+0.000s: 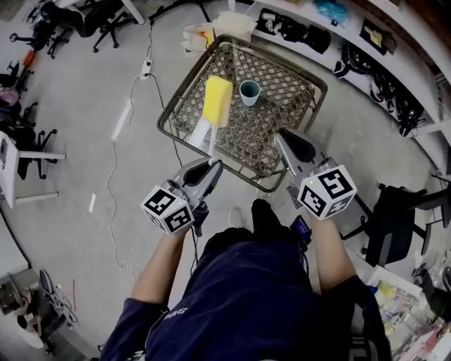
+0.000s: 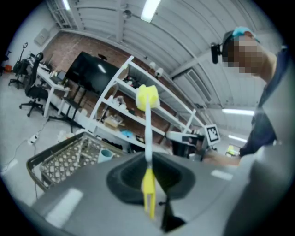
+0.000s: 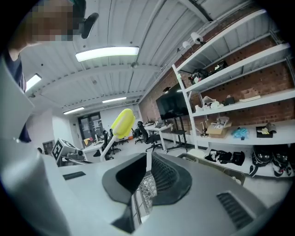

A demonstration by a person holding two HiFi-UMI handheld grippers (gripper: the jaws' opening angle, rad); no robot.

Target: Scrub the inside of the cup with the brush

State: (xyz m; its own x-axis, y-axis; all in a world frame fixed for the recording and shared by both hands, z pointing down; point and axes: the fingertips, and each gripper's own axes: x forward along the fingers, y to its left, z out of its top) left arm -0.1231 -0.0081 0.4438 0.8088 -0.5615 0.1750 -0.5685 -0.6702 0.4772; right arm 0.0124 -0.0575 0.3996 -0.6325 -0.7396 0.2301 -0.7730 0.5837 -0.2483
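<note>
A teal cup (image 1: 249,92) stands upright on the wire-mesh table (image 1: 282,74), and it also shows as the cup (image 2: 105,155) in the left gripper view. My left gripper (image 1: 213,164) is shut on the white handle of the brush (image 1: 217,101), whose yellow sponge head hangs over the table, left of the cup and apart from it. In the left gripper view the brush (image 2: 147,97) rises straight out from between the jaws of that gripper (image 2: 148,161). My right gripper (image 1: 285,135) is shut and empty at the table's near right edge, and its own view shows the jaws (image 3: 147,161) closed and the brush head (image 3: 122,122) to the left.
White shelves (image 1: 366,42) with bags and boxes run behind the table on the right. A white bag (image 1: 201,35) sits at the table's far edge. Office chairs (image 1: 106,21) and a cable (image 1: 116,141) are on the floor to the left. A dark chair (image 1: 394,211) stands right.
</note>
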